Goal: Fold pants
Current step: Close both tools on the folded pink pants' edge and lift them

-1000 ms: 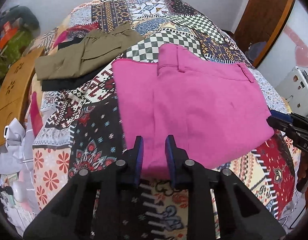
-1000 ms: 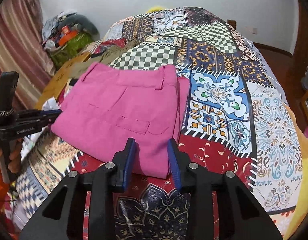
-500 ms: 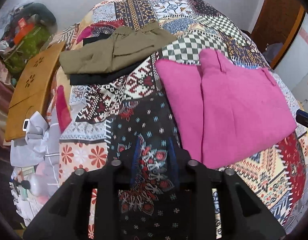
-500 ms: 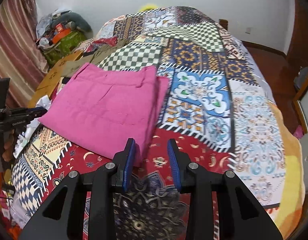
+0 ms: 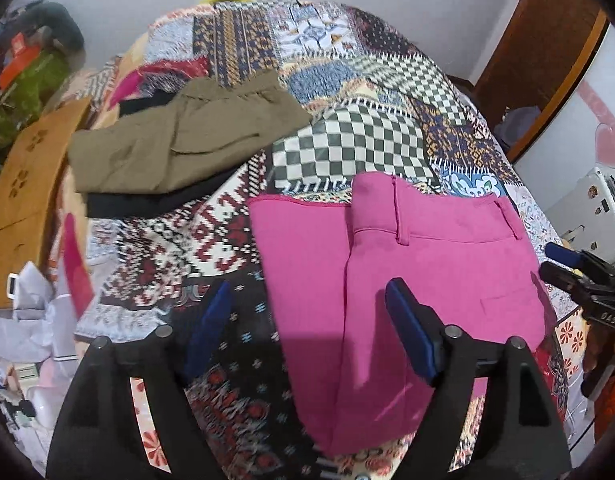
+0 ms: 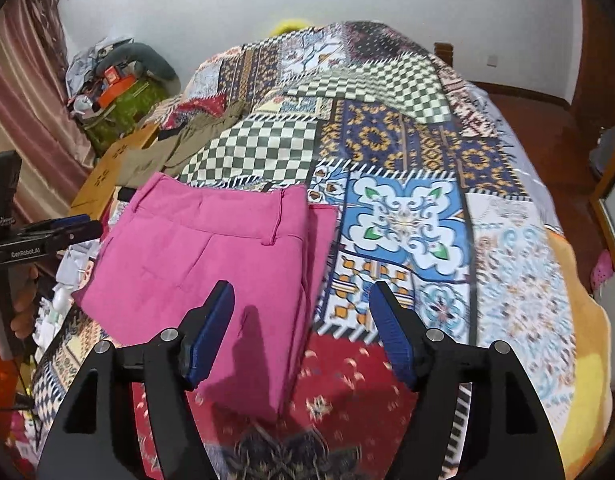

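Folded pink pants (image 5: 419, 280) lie flat on the patchwork bedspread (image 5: 179, 248), waistband at the far side. My left gripper (image 5: 307, 292) hovers over their near left part, its jaws opening, and its blue pads touch no cloth. In the right wrist view the pink pants (image 6: 211, 264) sit left of centre. My right gripper (image 6: 303, 292) hangs above their near right edge, jaws opening, nothing pinched. Each view shows the other gripper at its side: the right gripper (image 5: 567, 264), the left gripper (image 6: 67, 228).
Olive pants (image 5: 179, 140) rest folded on a black garment (image 5: 147, 200) at the bed's far left. A wooden board (image 5: 23, 184) and clutter line the left side. A brown door (image 5: 547, 48) stands at the right. A yellow blanket edge (image 6: 587, 360) borders the bed.
The jaws of both grippers have spread from a narrow gap to wide. Both grippers have drawn back a little from the near edge of the pink pants, which stay folded in place.
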Available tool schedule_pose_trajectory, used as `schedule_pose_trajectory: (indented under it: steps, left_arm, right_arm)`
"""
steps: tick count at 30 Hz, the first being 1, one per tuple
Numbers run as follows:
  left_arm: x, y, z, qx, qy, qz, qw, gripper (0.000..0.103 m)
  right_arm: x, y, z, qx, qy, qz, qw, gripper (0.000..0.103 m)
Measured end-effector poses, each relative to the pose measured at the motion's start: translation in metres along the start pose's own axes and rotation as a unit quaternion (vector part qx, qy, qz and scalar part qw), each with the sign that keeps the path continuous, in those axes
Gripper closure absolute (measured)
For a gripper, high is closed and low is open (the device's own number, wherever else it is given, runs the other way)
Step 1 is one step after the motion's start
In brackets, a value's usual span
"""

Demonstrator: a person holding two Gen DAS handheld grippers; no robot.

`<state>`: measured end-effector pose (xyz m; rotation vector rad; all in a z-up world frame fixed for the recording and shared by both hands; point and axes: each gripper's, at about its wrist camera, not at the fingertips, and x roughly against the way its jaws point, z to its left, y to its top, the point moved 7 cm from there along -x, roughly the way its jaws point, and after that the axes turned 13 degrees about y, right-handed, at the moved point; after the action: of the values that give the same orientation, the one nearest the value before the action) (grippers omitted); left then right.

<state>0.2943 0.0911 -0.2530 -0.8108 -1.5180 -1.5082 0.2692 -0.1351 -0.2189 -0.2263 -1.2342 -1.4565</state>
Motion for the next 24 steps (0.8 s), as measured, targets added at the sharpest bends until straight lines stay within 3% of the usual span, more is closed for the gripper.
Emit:
schedule_pose_trajectory:
  steps: [5, 10, 12, 16, 19, 24]
  left_arm:
    - [-0.022, -0.001, -0.005, 0.003, -0.027, 0.025, 0.9993, 0.024]
    - [-0.035, 0.0, -0.004, 0.024, -0.06, 0.037, 0.9972, 0.026]
    - [-0.036, 0.001, -0.006, 0.03, -0.082, 0.039, 0.9955, 0.038]
    - [-0.034, 0.004, -0.011, 0.039, -0.11, 0.039, 0.9923, 0.056]
    - [-0.03, 0.006, -0.015, 0.05, -0.129, 0.037, 0.9897, 0.075]
    - [-0.017, 0.01, -0.02, 0.038, -0.096, 0.013, 0.9946, 0.089]
  right_arm:
    - [-0.022, -0.001, -0.009, -0.013, 0.015, 0.019, 1.0, 0.037]
    - [-0.04, -0.001, -0.012, -0.035, 0.058, 0.039, 0.997, 0.037]
    - [-0.043, 0.001, -0.011, -0.033, 0.064, 0.039, 0.997, 0.04]
    - [-0.045, 0.005, -0.009, -0.044, 0.089, 0.037, 0.994, 0.061]
    - [-0.047, 0.008, -0.008, -0.051, 0.099, 0.035, 0.993, 0.072]
    - [-0.043, 0.016, -0.004, -0.042, 0.088, 0.016, 0.995, 0.087]
